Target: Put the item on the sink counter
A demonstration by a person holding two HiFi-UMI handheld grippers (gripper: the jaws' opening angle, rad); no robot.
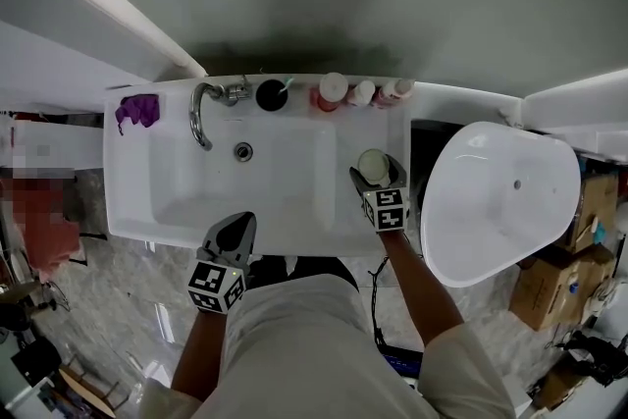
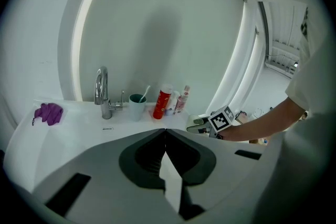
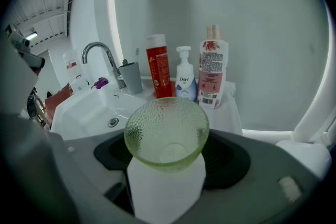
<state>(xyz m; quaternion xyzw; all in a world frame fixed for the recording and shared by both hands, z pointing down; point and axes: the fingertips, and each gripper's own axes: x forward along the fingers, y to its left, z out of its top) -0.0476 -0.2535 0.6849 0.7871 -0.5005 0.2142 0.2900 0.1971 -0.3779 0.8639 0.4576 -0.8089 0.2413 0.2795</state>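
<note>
I had the right claw (image 1: 376, 180) clenched wide on the green glass bowl (image 3: 167, 131). Its pads pressed the bowl's sides, and the mouth faced up. In the head view the bowl was over the flat right-hand stretch of the white sink surface (image 1: 392, 128), just right of the basin (image 1: 275, 182). It was in front of the row of bottles (image 1: 358, 93) at the back wall, near them but clear of them.

The left gripper view showed the bowl low over that stretch. No view let me tell whether its base already touched the surface or hung just above it.

My left claw (image 2: 165, 131) was closed tight with nothing in it. It was parked at the front rim of the basin, well apart from the bowl, and I judged it had no part in this step. The faucet (image 1: 201, 113), the dark cup (image 1: 272, 94) with a toothbrush in it and the purple cloth (image 1: 138, 109) lay across the sink, out of the way.

By my reading, the carry was essentially done: the bowl was over a bare, suitable spot. What remained was to settle it flat if it was not down yet, release the right claw, and back away without dragging the bowl or nudging the bottles.
</note>
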